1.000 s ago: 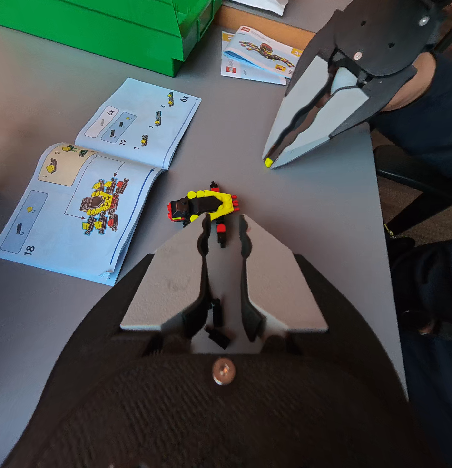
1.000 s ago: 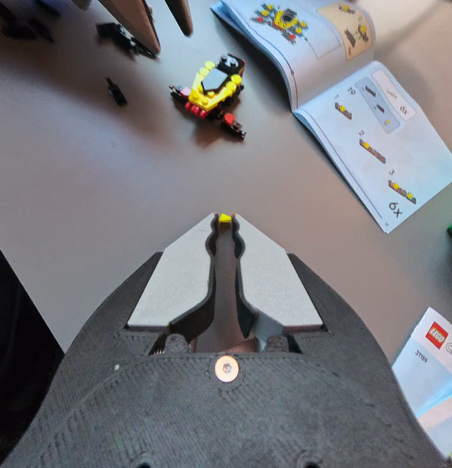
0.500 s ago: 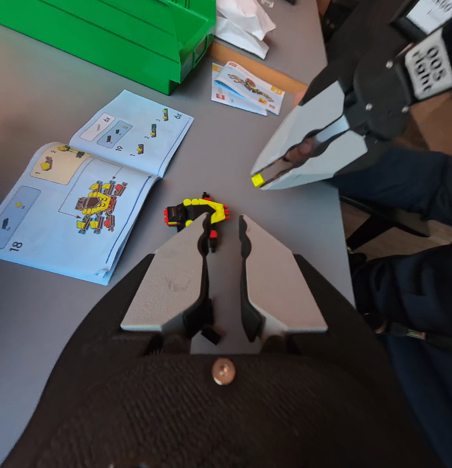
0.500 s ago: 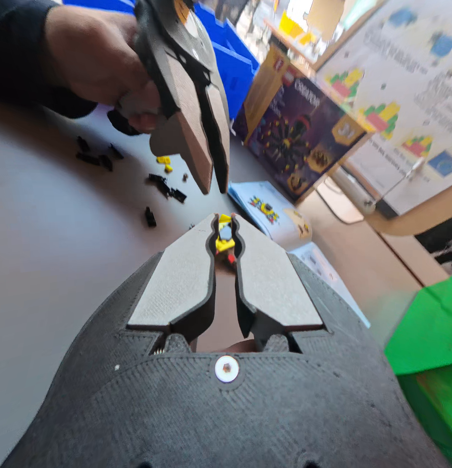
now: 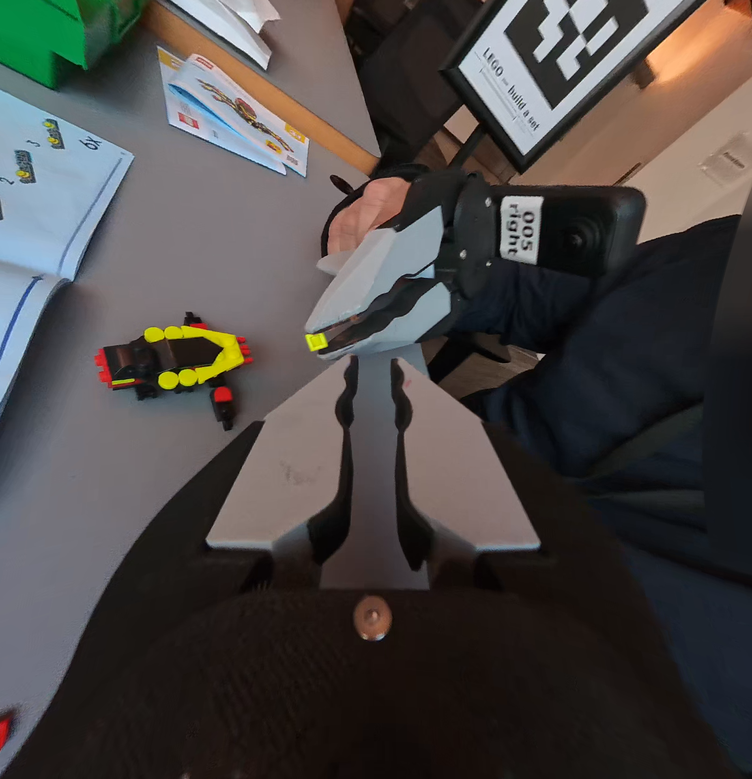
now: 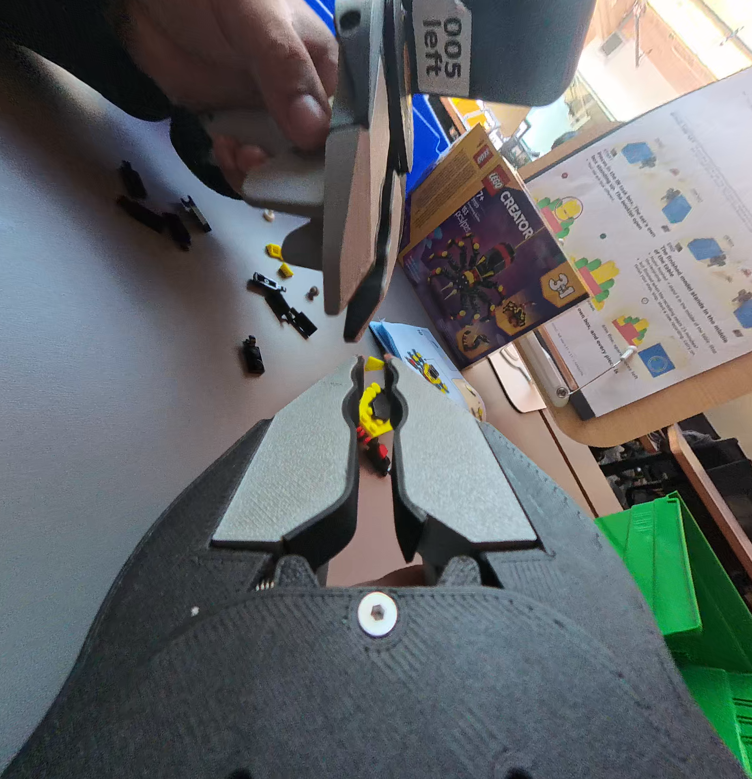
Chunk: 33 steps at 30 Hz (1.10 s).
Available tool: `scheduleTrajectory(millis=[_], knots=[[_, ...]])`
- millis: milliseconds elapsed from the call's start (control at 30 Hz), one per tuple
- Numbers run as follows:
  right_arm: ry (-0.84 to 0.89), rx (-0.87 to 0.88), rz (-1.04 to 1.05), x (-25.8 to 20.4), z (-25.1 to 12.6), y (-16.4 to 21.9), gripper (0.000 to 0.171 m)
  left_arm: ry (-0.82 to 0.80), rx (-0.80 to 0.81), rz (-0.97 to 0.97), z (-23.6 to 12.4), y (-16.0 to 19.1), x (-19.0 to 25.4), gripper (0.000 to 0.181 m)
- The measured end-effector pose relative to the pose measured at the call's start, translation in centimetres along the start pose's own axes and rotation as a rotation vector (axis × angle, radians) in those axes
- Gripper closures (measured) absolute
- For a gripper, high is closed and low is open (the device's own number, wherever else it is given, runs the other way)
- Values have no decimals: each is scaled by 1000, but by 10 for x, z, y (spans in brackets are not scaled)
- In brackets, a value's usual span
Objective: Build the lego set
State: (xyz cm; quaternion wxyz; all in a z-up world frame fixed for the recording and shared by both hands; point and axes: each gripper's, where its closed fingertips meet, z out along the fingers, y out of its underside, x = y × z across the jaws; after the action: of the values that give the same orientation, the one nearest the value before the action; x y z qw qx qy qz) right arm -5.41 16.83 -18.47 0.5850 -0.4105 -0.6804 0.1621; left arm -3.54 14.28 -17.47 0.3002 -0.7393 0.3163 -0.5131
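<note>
The partly built yellow, black and red lego model (image 5: 176, 358) lies on the grey table (image 5: 197, 236), with a small black and red piece (image 5: 222, 404) just beside it. My right gripper (image 6: 374, 361) is shut on a small yellow piece (image 6: 373, 363). In the left wrist view it (image 5: 319, 343) hovers above the table with the yellow piece (image 5: 316, 342) at its tip, just ahead of my left gripper (image 5: 373, 364). My left gripper is open and empty, to the right of the model. The model (image 6: 372, 411) shows between the right fingers.
An open instruction booklet (image 5: 33, 202) lies left of the model, a second booklet (image 5: 235, 114) farther back, and a green bin (image 5: 37, 33) at the far left. Loose black pieces (image 6: 281, 303) and yellow pieces (image 6: 277, 257) lie behind. A lego box (image 6: 488, 269) and a poster board (image 6: 661, 236) stand at the side. Only a small space, under 4 cm, lies between the two pairs of fingers.
The right gripper has lifted, tilted level and come close to the left gripper's tips with the yellow piece. The left gripper has shifted right, off the model.
</note>
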Motion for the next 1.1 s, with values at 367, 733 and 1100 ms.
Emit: scheduleTrajectory(millis=[367, 733, 1100], knots=[[8, 56, -111, -10, -7, -14, 165, 5, 9, -32, 1, 1, -4, 161], [77, 32, -264, -16, -6, -19, 165, 16, 9, -67, 2, 5, -6, 175], [37, 121, 4, -1, -17, -26, 168, 79, 93, 71, -6, -12, 11, 175]])
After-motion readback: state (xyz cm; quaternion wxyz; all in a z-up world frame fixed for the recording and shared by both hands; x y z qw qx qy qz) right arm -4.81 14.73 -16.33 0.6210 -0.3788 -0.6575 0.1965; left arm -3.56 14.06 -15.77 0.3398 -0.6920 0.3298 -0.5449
